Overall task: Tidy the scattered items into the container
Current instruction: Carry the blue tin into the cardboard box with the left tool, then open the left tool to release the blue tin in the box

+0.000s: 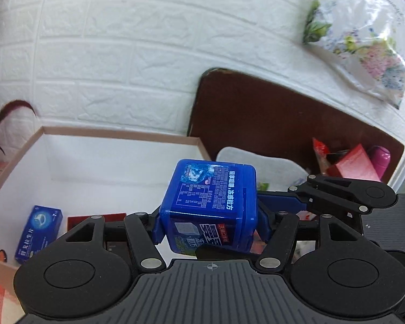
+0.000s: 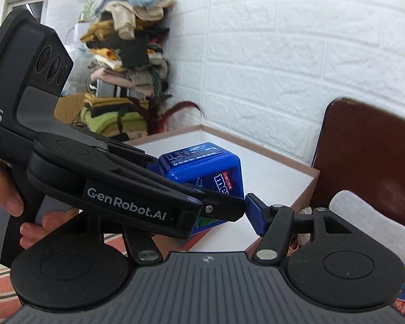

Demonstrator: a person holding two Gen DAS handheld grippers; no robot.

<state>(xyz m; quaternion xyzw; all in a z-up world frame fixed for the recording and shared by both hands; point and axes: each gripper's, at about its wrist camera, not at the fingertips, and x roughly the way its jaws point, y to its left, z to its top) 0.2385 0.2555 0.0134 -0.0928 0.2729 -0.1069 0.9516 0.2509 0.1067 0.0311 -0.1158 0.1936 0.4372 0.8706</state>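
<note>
My left gripper [image 1: 210, 220] is shut on a blue plastic candy box [image 1: 210, 202] with white Chinese print, held over the right end of the open cardboard box [image 1: 121, 133] with white inside walls. The cardboard box holds a blue medicine carton [image 1: 37, 233] and a dark red carton [image 1: 94, 220]. In the right wrist view the left gripper's body [image 2: 127, 189] crosses in front, with the blue candy box [image 2: 202, 172] above the cardboard box [image 2: 256, 145]. My right gripper [image 2: 208, 216] is open and empty; only its right blue pad [image 2: 255, 213] shows.
A dark brown chair back [image 1: 270, 118] stands right of the box with a white cloth [image 1: 259, 162] on it. Red packets [image 1: 353, 162] and a pink bottle [image 1: 382, 159] lie at far right. A pile of folded clothes [image 2: 127, 62] stands by the white brick wall.
</note>
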